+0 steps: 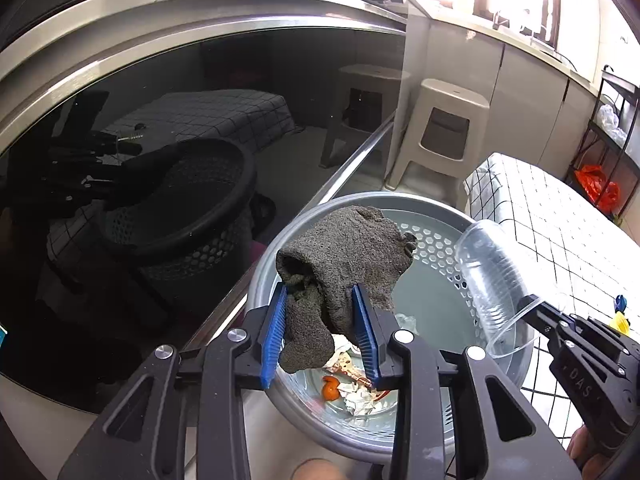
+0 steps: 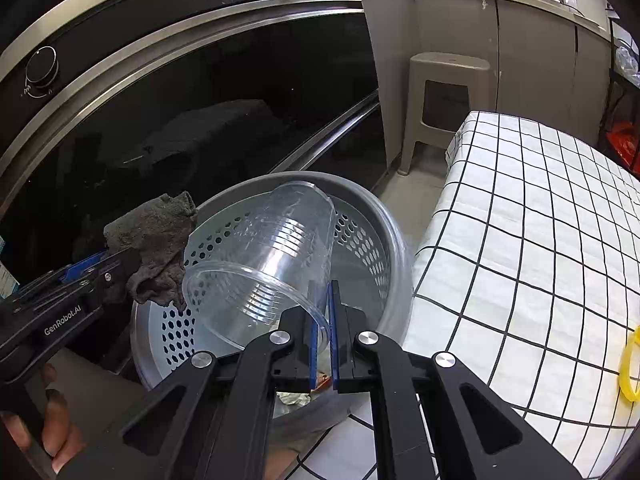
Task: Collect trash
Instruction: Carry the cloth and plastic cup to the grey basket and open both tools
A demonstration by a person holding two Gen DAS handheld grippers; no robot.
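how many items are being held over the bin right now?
2. A grey cloth in the left hand-held gripper, over the grey bin; a clear plastic cup pinched at its rim by the right hand-held gripper.

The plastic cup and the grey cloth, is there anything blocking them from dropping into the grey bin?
Nothing visible blocks them. The plastic cup, pinched at its rim by the right gripper, and the grey cloth, held in the left gripper, both hang over the open mouth of the grey bin, which holds only scraps at the bottom.
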